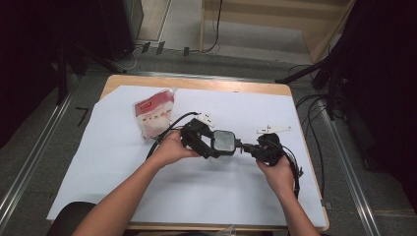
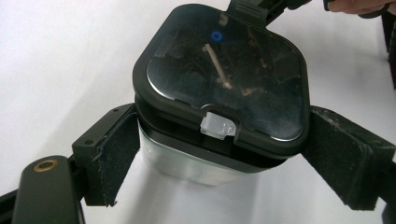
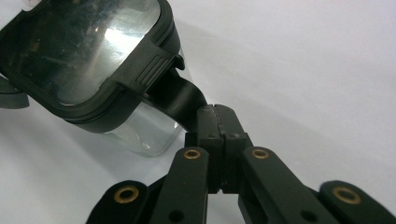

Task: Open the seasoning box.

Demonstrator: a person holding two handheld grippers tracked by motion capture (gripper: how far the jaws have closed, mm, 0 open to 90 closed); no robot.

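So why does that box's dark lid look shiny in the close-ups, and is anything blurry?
Right gripper view: white glare streaks cross the clear container's black-rimmed see-through lid, and the right gripper nearest the lens is soft. Left gripper view: the lid mirrors dim shapes. High view: the white table sheet is evenly lit and the room around it dark.

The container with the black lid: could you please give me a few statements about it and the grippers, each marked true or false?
1. The left gripper holds the container by its sides. True.
2. The right gripper is wide open. False: its jaws are shut on the lid's flap.
3. The lid lies off on the table. False: it sits on the container.
4. A red and white pouch lies on the white sheet. True.
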